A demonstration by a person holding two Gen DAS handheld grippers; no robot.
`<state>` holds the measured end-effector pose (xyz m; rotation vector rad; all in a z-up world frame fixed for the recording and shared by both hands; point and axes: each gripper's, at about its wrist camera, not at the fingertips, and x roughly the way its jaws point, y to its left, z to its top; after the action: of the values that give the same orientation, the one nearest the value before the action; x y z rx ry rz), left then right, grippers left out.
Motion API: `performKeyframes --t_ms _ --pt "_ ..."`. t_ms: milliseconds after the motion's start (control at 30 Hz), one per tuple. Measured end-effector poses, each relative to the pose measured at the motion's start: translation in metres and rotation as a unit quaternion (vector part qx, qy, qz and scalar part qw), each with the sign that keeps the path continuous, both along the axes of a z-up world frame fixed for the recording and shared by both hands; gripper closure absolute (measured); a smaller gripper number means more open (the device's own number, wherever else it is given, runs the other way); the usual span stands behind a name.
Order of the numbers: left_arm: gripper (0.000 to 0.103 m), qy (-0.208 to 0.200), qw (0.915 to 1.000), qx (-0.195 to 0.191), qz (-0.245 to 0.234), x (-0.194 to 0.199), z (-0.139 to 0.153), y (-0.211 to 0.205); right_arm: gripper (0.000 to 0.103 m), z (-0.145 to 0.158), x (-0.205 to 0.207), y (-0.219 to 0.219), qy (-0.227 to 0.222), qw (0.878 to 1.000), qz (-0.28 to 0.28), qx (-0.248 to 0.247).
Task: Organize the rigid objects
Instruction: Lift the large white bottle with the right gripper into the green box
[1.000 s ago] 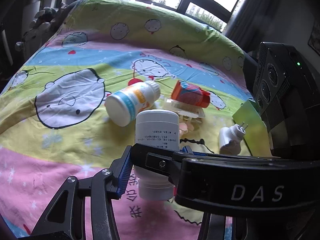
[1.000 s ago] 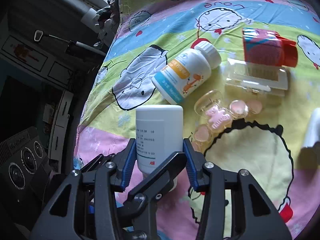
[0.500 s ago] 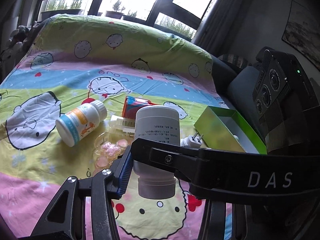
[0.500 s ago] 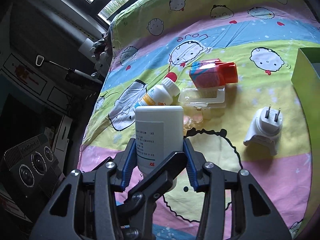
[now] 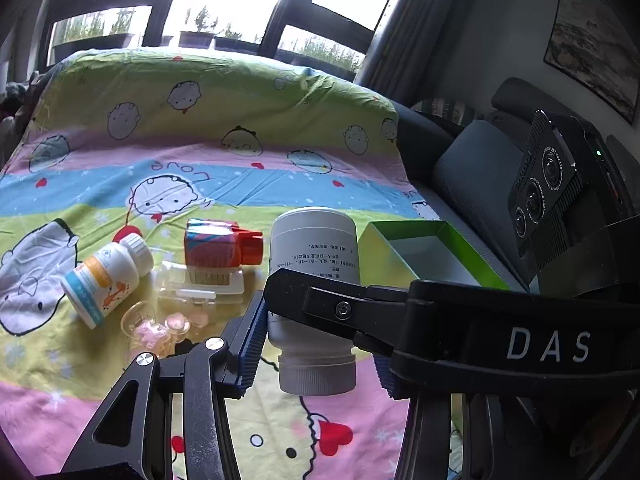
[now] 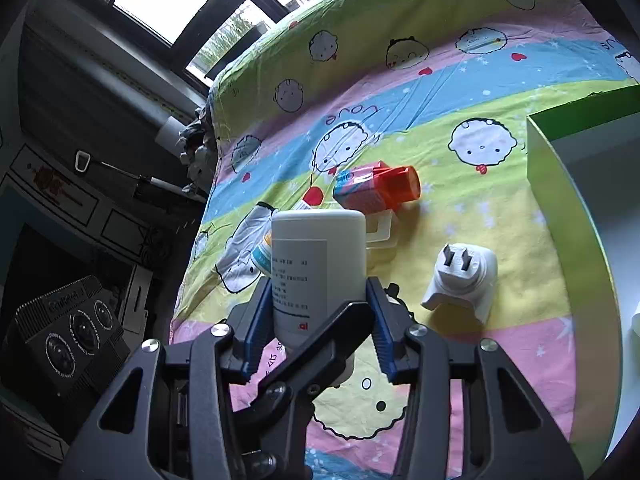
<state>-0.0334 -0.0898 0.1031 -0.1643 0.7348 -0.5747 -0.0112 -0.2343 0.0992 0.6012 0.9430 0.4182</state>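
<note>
Left of the green box [image 5: 424,248], a small bottle [image 5: 106,280], red container [image 5: 218,244] and plug [image 6: 462,280] lie on the bedsheet [image 5: 200,168]; both grippers, right [image 6: 318,320] and left [image 5: 316,344], clamp the upside-down white bottle [image 6: 318,264] aloft, angled downward.

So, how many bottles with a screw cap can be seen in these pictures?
2. The plain white bottle is held upside down in the right gripper. The orange-and-blue labelled bottle lies on the bedsheet. Others may be hidden.
</note>
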Motion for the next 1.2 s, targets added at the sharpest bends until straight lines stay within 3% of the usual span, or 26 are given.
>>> performKeyframes --t_ms 400,600,967,1200 --pt "0.055 -0.027 0.9975 0.014 -0.064 0.0 0.021 -0.068 0.057 0.015 -0.017 -0.069 -0.025 0.996 -0.077 0.023" --pt "0.056 -0.034 0.992 0.013 -0.121 -0.004 0.028 -0.112 0.057 0.024 -0.035 -0.108 -0.042 0.99 -0.136 0.007" --pt "0.056 -0.03 0.9812 0.032 -0.188 -0.012 0.028 -0.174 0.057 0.02 -0.056 -0.16 -0.037 0.978 -0.205 0.019" --pt "0.057 -0.004 0.9783 0.025 -0.205 -0.006 0.015 -0.191 0.057 0.011 -0.06 -0.175 -0.02 0.973 -0.231 0.013"
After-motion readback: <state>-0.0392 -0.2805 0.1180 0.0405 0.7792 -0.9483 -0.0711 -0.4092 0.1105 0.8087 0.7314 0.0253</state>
